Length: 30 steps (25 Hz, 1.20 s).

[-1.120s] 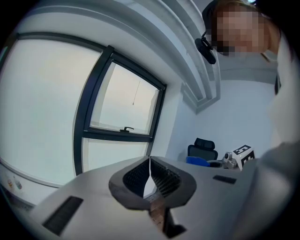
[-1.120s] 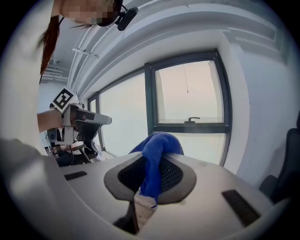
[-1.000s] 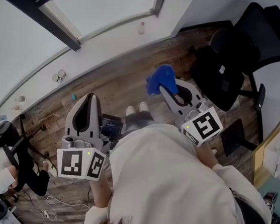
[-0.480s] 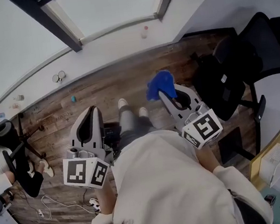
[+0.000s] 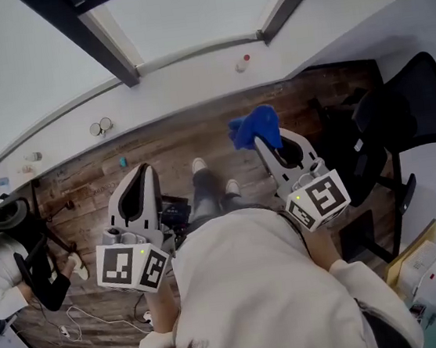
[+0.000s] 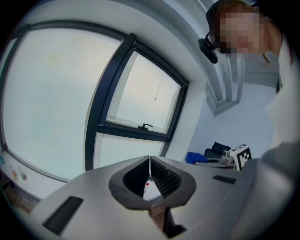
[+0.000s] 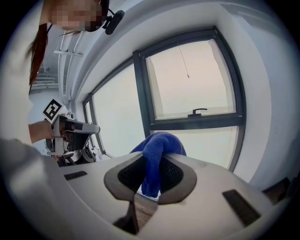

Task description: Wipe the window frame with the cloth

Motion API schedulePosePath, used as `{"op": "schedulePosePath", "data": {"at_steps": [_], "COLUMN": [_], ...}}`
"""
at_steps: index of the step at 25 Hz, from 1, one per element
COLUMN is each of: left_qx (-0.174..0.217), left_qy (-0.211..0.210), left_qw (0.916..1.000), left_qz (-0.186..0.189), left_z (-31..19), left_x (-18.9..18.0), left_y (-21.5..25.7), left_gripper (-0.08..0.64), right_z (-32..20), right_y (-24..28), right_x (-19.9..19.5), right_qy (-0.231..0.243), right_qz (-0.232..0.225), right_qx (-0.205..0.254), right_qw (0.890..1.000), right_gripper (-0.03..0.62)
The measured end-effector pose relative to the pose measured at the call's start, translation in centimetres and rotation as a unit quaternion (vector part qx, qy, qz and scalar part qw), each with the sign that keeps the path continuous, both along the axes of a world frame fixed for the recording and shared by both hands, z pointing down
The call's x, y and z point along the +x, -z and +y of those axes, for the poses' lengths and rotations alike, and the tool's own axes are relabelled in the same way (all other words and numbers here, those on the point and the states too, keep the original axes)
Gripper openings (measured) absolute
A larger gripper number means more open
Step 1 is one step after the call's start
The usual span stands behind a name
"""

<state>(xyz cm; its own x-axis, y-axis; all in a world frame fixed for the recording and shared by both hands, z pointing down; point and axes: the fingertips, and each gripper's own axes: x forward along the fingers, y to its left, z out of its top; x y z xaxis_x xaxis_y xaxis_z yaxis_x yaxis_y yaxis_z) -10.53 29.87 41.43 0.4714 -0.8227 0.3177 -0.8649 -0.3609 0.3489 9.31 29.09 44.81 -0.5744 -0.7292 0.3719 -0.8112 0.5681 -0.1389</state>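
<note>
Left claw (image 6: 149, 161): jaws together, nothing between them.
Right claw (image 7: 155, 164): clamped on the blue cloth (image 7: 158, 146), which bunches over the tips and hides them; one end hangs in the hollow behind.
Floor (image 5: 160, 149): wood, under both claws.
Sill (image 5: 190, 74): a red-capped bottle (image 5: 242, 64); label too small to read.
Window frame (image 7: 142, 96): dark, beyond the cloth and apart from it.

Blue cloth (image 5: 254, 127), dark window frame (image 5: 107, 45).
Bunched, pinched between the jaws of the right gripper (image 5: 265, 141), tail hanging down; clear of the dark-grey bars beyond.
</note>
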Motion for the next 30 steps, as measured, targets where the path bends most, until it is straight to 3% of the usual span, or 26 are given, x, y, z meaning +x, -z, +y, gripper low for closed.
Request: {"op": "schedulePosePath", "data": {"at_steps": [10, 18, 30], "left_qx": [-0.007, -0.032, 0.015], "left_qy": [-0.013, -0.011, 0.002], "left_qw": [0.9999, 0.9994, 0.9998], "left_qz": [0.001, -0.005, -0.009], "left_z": [-6.0, -10.6, -20.4], "left_x": [-2.2, -1.0, 2.8], "left_y": [-0.5, -2.4, 0.2], "left_gripper": [0.011, 0.011, 0.011], "right_z": [-5.3, -9.5, -20.9], "right_y": [-0.3, -1.8, -0.1], "right_x": [-2.2, -1.4, 2.6], "right_qy": [-0.015, -0.001, 0.011], "right_qz": [0.003, 0.004, -0.005], "right_qx": [-0.007, -0.026, 0.016], "right_qw": [1.000, 1.000, 1.000], "right_gripper": [0.046, 0.046, 0.046]}}
